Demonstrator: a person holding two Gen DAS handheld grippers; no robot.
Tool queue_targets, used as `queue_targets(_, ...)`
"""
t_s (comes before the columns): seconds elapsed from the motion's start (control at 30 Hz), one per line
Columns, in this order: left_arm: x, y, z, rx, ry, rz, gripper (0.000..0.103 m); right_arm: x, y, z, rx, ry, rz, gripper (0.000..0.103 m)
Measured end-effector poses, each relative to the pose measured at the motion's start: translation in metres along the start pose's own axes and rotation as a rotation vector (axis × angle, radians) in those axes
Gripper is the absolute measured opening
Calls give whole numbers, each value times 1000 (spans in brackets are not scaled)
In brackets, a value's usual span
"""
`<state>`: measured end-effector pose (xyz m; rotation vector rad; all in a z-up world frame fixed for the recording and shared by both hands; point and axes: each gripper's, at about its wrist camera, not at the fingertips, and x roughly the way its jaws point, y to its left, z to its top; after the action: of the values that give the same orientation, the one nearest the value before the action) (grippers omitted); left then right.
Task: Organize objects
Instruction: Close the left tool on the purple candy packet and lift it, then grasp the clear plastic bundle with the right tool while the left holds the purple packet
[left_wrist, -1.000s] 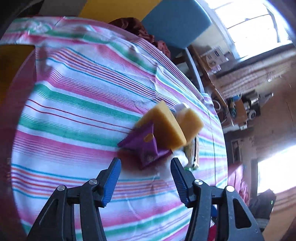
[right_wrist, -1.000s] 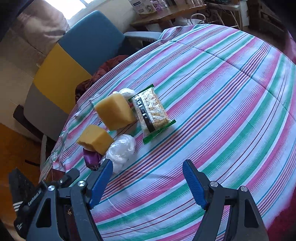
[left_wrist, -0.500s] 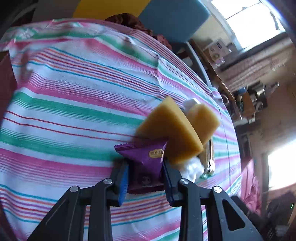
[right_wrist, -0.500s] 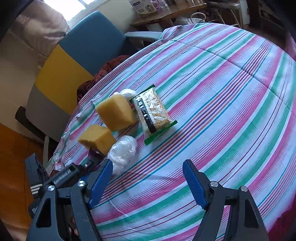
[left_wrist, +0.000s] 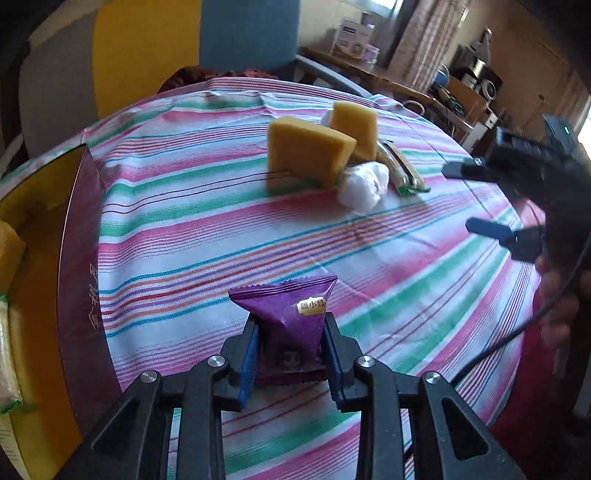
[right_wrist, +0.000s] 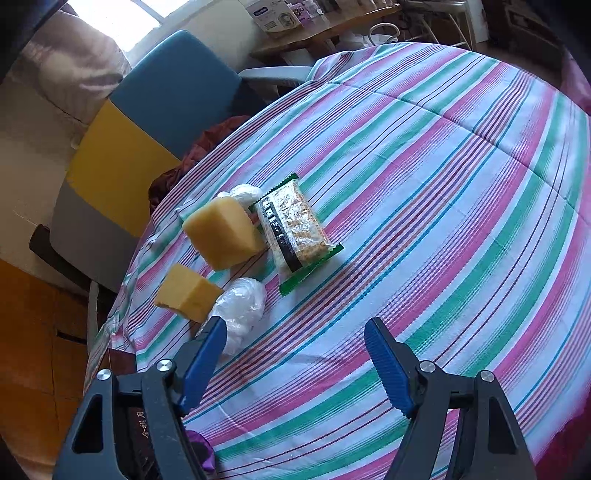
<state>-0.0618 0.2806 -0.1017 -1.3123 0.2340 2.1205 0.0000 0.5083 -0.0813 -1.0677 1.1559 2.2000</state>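
Left wrist view: my left gripper (left_wrist: 290, 354) pinches the purple snack packet (left_wrist: 290, 325) above the striped tablecloth (left_wrist: 207, 236), near the box (left_wrist: 79, 295) at left. Slick foil could slip before I reach it. My right gripper (right_wrist: 295, 354) hangs spread, empty.

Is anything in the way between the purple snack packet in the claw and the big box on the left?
Nothing visible. The left claw grips the purple packet, and only bare striped cloth lies between it and the open box.
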Motion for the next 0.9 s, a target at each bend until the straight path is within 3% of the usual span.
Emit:
queue_targets(0.3,10,-6,2,18,-49,27,31,7,-1,0,13,14,11,74)
queue_targets(0.63,7,-2,-9,26,-109,-2,31,12,13,-7,-54,41,42,67)
queue_targets(0.83,8,3,-10,11,-120,-30,31,13,61,-15,-278,70,74,67)
queue_targets(0.9,8,3,-12,9,-128,-37,31,18,82,-14,-380,80,61,73)
